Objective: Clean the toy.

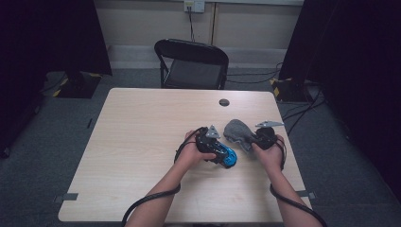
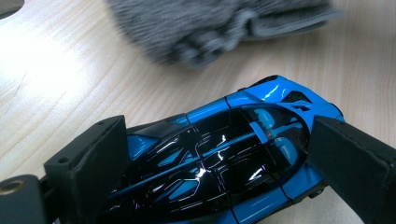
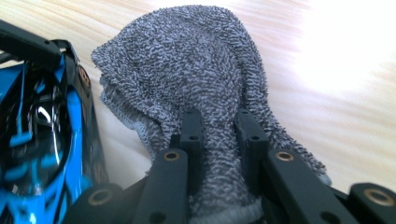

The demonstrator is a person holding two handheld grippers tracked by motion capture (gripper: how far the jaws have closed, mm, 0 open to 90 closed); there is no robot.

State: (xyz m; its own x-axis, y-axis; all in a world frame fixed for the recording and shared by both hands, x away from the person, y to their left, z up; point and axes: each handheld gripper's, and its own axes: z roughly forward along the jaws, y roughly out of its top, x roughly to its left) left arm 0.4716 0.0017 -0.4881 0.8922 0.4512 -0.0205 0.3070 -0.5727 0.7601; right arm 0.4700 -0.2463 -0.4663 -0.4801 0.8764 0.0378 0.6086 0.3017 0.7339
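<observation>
On the table (image 1: 142, 142), the left gripper (image 2: 219, 154) squeezes the blue toy car (image 2: 224, 154) on both sides. Just beside it, the right gripper (image 3: 219, 135) pinches the grey cloth (image 3: 187, 60) (only one bunched end). Rubbing hard could pull the cloth loose or tip the car.

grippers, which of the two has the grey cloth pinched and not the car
The right gripper: its jaws are shut on a bunched fold of the grey cloth. The left gripper instead clamps the blue and black toy car.
</observation>
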